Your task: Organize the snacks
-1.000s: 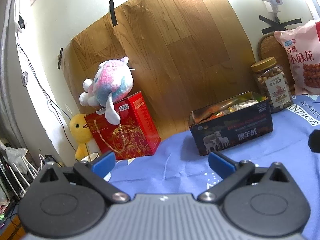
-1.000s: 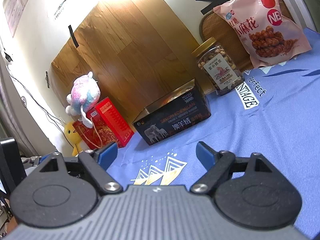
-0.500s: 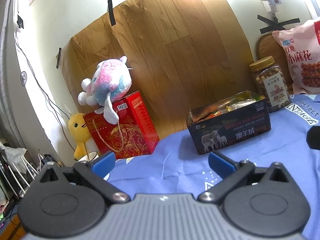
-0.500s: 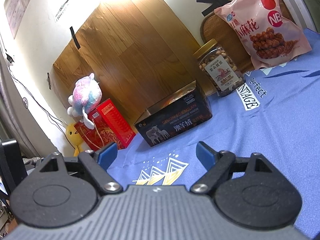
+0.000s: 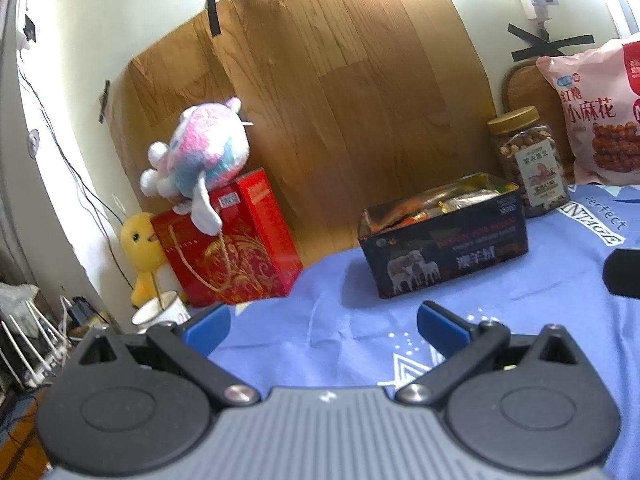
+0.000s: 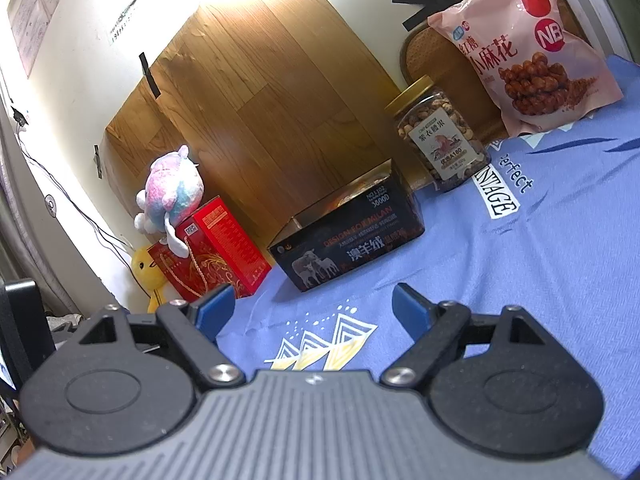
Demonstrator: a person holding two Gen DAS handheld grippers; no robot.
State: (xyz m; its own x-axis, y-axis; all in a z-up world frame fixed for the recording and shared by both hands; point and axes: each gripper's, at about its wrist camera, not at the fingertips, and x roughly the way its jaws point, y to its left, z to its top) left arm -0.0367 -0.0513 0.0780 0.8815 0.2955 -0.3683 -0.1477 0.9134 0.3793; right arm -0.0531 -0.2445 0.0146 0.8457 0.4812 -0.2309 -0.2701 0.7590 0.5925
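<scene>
A dark open box [image 5: 444, 252] holding several snack packets stands on the blue cloth [image 5: 520, 300]; it also shows in the right wrist view [image 6: 348, 240]. A clear jar of nuts with a gold lid [image 5: 528, 164] [image 6: 438, 140] stands to its right. A pink snack bag [image 5: 600, 112] [image 6: 528, 48] leans against the wall at far right. My left gripper [image 5: 322, 322] is open and empty, well short of the box. My right gripper [image 6: 310, 308] is open and empty, also short of the box.
A red gift box [image 5: 232, 248] with a pastel plush toy [image 5: 200, 152] on top stands left of the dark box. A yellow duck toy [image 5: 140, 248] and a white cup [image 5: 160, 314] sit at the cloth's left edge. A wood-pattern board [image 5: 320, 100] backs the scene.
Both grippers have drawn slightly back and shifted; the box and jar look a little farther in both views. Jaws stay open and empty.
</scene>
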